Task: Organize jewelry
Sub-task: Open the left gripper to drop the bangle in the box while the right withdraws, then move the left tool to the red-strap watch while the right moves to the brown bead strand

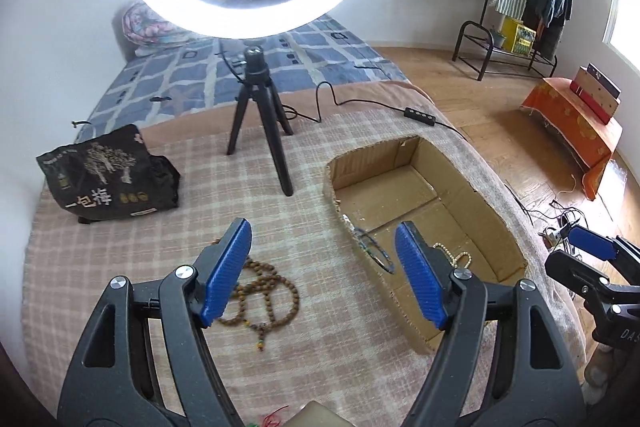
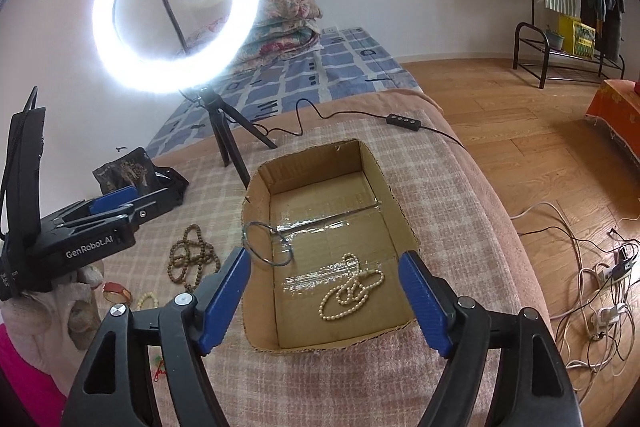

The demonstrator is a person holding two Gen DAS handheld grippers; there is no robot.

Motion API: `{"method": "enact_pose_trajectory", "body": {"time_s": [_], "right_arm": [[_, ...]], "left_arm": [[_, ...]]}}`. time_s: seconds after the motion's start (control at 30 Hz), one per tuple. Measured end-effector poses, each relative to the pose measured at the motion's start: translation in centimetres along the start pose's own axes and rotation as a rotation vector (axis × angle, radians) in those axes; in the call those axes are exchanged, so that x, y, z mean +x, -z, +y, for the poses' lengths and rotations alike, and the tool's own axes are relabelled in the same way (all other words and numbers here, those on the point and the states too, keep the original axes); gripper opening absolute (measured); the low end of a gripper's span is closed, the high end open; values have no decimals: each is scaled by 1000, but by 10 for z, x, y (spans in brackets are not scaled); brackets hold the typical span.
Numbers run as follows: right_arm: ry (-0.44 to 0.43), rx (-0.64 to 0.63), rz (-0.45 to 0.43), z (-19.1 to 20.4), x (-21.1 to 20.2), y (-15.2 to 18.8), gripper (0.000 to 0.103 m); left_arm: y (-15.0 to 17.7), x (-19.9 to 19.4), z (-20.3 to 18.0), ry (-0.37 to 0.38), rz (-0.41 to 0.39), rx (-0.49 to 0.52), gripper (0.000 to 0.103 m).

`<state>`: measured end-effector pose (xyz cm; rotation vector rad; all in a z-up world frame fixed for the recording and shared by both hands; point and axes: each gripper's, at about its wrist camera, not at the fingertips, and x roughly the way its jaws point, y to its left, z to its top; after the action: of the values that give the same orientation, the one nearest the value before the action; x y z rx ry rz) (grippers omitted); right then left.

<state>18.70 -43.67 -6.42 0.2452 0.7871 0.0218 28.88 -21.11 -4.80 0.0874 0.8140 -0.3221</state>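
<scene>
**Watching the bangle on the box edge**

Hovering both tools over the bed, I have nothing held: the left gripper (image 1: 324, 275) stands wide with only blanket and box beneath it, and the right gripper (image 2: 326, 297) is spread wide above the cardboard box (image 2: 404, 223). The pearl necklace (image 2: 352, 287) lies in a loose tangle on the box floor near its front wall. The thin bangle (image 2: 266, 245) is propped against the left wall, tilted, its ring face turned roughly toward me; being round, it has no real long axis.

My worry is that bangle: a nudge to the wall could tip it flat, or possibly out. The brown bead string (image 1: 266, 297) lies coiled on the plaid blanket (image 1: 312, 367) left of the box, its tassel end pointing toward me, long axis running near to far. Pinching one loop may drag the rest and snag. Smaller pieces lie near the person's hand (image 2: 86, 301), easily overlooked.
</scene>
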Motion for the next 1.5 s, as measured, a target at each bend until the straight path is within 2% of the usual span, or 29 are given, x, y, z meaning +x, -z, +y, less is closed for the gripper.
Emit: {"method": "enact_pose_trajectory", "body": {"time_s": [0.4, 0.5, 0.67, 1.1, 1.33, 1.5], "right_arm": [[-21, -92, -41, 43, -23, 10, 81], [-38, -128, -47, 60, -24, 13, 90], [-75, -169, -35, 85, -16, 16, 92], [-150, -176, 37, 124, 18, 17, 92], [-177, -166, 93, 139, 47, 16, 92], [-211, -151, 141, 151, 71, 15, 92]], "left_arm": [[19, -57, 57, -48, -42, -34, 77], [27, -68, 76, -78, -47, -35, 77], [44, -78, 113, -114, -32, -59, 77], [95, -72, 207, -183, 59, -177, 77], [114, -59, 232, -165, 111, -192, 77], [128, -46, 231, -138, 151, -138, 77]]}}
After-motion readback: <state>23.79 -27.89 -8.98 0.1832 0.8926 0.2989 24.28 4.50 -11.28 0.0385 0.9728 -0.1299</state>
